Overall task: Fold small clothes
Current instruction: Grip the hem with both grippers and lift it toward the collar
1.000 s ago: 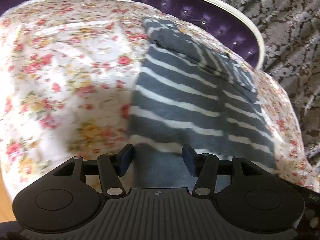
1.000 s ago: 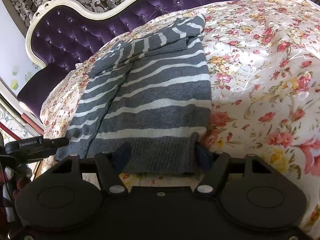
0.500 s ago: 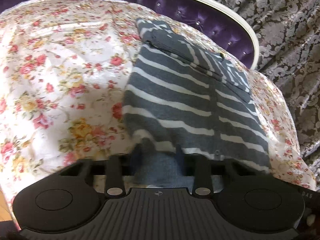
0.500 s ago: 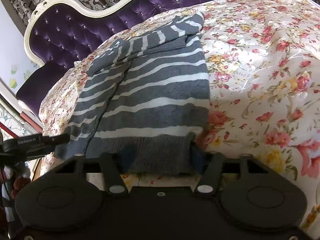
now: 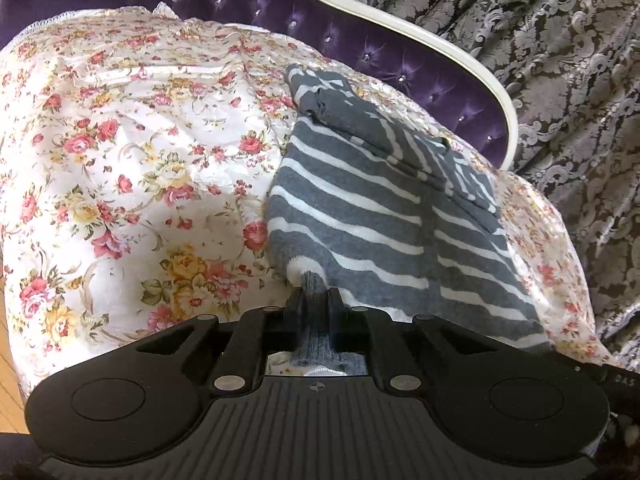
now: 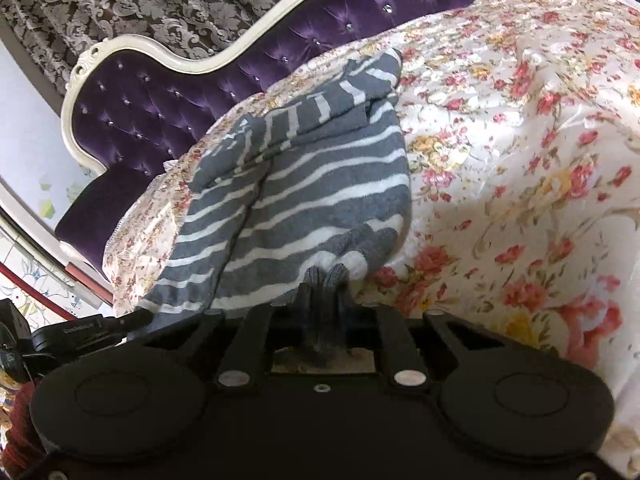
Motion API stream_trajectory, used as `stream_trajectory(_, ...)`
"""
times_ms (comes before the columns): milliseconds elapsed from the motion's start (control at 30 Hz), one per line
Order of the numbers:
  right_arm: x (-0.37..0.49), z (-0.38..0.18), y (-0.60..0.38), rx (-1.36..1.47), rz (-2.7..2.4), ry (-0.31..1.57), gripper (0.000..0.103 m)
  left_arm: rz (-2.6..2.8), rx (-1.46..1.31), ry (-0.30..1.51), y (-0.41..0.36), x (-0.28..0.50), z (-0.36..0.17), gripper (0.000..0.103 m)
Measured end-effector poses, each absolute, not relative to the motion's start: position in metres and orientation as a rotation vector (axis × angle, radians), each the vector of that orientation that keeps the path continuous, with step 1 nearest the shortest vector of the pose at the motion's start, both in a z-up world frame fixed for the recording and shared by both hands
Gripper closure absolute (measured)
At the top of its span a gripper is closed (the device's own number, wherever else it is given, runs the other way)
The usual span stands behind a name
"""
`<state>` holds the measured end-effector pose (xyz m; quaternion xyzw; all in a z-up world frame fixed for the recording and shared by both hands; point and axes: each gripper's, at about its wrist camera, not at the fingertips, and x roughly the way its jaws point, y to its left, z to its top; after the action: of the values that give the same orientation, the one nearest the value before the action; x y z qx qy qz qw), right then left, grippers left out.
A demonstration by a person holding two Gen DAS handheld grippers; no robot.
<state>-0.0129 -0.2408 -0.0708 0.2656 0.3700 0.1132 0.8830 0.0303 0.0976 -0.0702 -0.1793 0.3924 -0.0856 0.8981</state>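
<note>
Left wrist: both hand-held grippers, wide apart earlier, are closing on sweater [image 5: 352, 216] hem.

"DAS" — black bar [image 5: 622, 380].

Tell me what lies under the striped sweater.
The striped sweater rests on a floral bedspread, visible all around it. Its sleeves are folded on top. What the bedspread covers is hidden; only a purple tufted backrest shows behind.
</note>
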Motion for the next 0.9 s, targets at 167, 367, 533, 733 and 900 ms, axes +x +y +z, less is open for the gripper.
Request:
stream_trajectory(167, -0.012, -0.061, -0.243, 0.555, 0.270, 0.739, 0.084, -0.190, -0.386, 0.771, 0.098, 0.028, -0.061, 0.093)
stream_trajectory(367, -0.003, -0.049, -0.253, 0.620, 0.296, 0.695, 0.085, -0.195, -0.389, 0.737, 0.096, 0.036, -0.048, 0.093)
stream_trajectory(533, 0.012, -0.039, -0.263, 0.642, 0.301, 0.659, 0.085, -0.210, -0.403, 0.703, 0.096, 0.052, -0.034, 0.093)
stream_trajectory(733, 0.029, -0.032, -0.271, 0.686, 0.307, 0.631, 0.085, -0.220, -0.424, 0.675, 0.097, 0.072, -0.022, 0.093)
stream_trajectory(900, 0.039, -0.027, -0.273, 0.677, 0.310, 0.613, 0.085, -0.223, -0.417, 0.656, 0.097, 0.087, -0.014, 0.093)
